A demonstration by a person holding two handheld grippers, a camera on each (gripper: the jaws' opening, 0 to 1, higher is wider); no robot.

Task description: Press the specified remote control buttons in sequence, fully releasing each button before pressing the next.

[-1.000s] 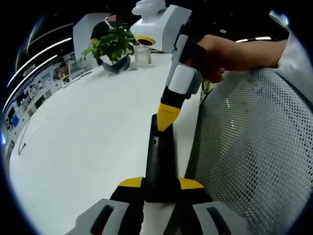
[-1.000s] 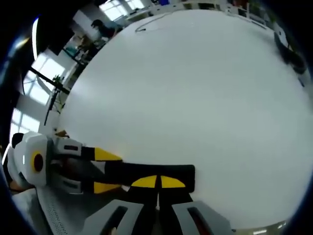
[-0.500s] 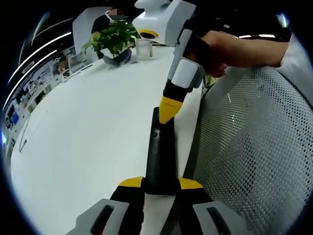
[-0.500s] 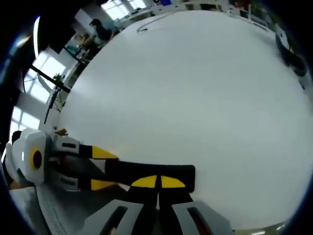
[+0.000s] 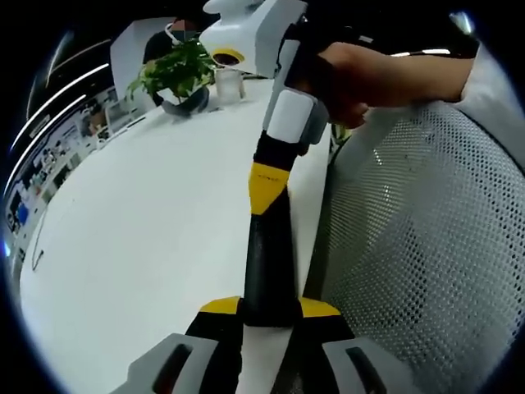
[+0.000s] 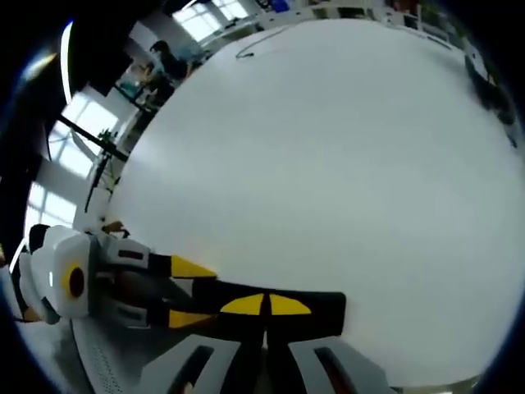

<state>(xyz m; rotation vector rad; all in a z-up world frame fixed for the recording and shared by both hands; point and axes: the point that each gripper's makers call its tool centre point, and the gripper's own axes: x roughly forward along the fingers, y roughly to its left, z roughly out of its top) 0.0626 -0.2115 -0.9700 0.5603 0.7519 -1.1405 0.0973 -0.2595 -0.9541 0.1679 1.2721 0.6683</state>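
A long black remote (image 5: 267,263) lies lengthwise near the white table's (image 5: 139,238) edge, with my left gripper (image 5: 271,306) shut on its near end. My right gripper (image 5: 267,187) comes down from the top, jaws shut, its yellow tip resting on the remote's far part. In the right gripper view the remote (image 6: 324,302) runs crosswise just under my right gripper's (image 6: 267,304) closed yellow tips. My left gripper (image 6: 190,293) clamps the remote from the left.
A potted plant (image 5: 176,78) and a clear cup (image 5: 227,84) stand at the table's far end. A grey mesh chair (image 5: 418,246) flanks the table edge on the right. A person's hand (image 5: 369,78) holds the right gripper. A thin cable (image 6: 258,45) lies far across the table (image 6: 328,148).
My right gripper's tip has slid a little along the remote toward the left gripper and now covers the remote's far end. The left gripper keeps its hold.
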